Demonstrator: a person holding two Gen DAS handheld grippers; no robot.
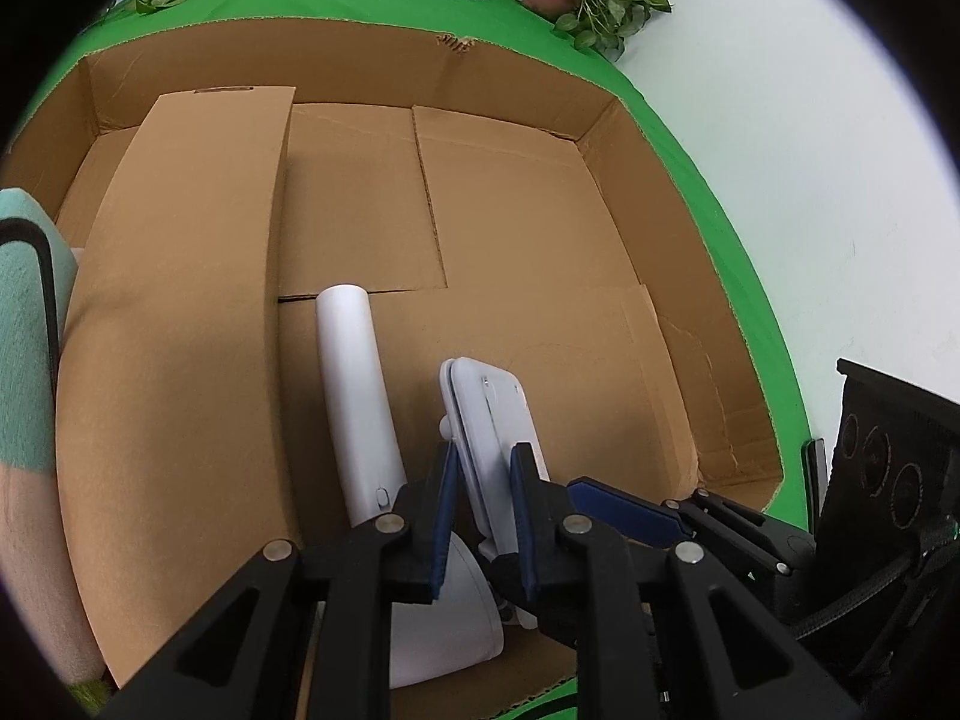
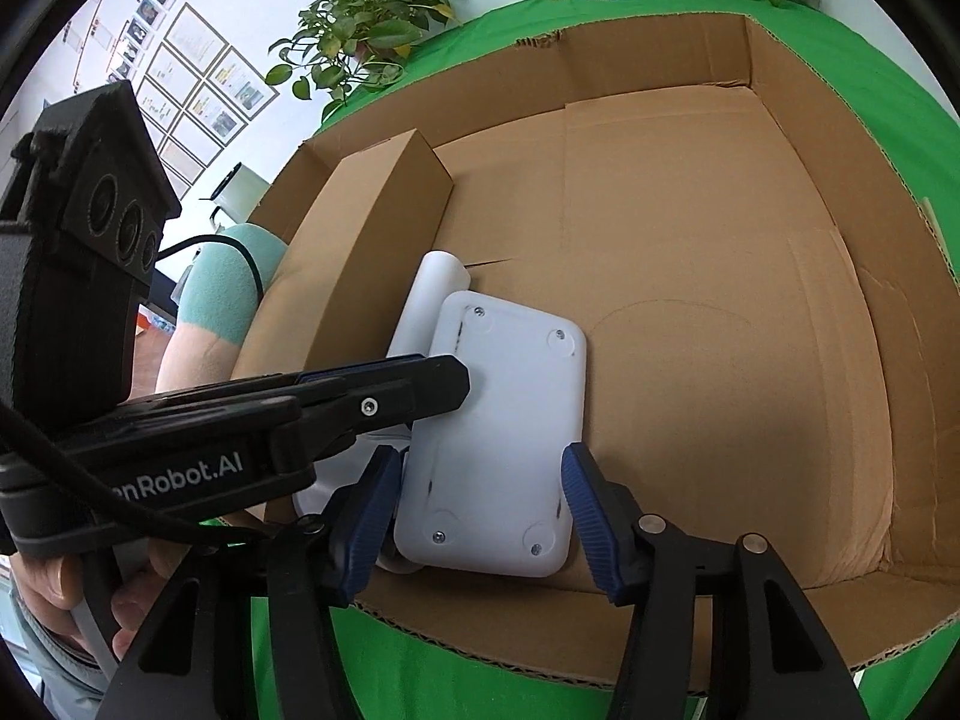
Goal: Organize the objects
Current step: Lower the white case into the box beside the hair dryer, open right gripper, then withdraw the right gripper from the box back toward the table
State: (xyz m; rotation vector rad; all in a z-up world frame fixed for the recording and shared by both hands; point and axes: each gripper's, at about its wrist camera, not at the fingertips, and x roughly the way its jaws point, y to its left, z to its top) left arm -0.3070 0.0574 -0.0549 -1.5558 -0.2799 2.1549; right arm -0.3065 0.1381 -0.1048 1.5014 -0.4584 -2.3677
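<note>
Surroundings: a long brown carton (image 2: 366, 234) is seen left of the white device (image 2: 498, 420), inside the cardboard tray (image 2: 780, 300) on the green surface (image 2: 480, 678).
Device: near tray edge, long axis near-to-far.
Left gripper (image 1: 480, 516): fingers clamped on the device's edge.
Right gripper (image 2: 480, 516): fingers flank it; contact cannot be told.

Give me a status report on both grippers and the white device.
Left gripper shut on white device, edgewise. Right gripper straddles its lower end, jaws not visibly pressing. Device inside cardboard tray, brown box alongside. Nothing blocking.
</note>
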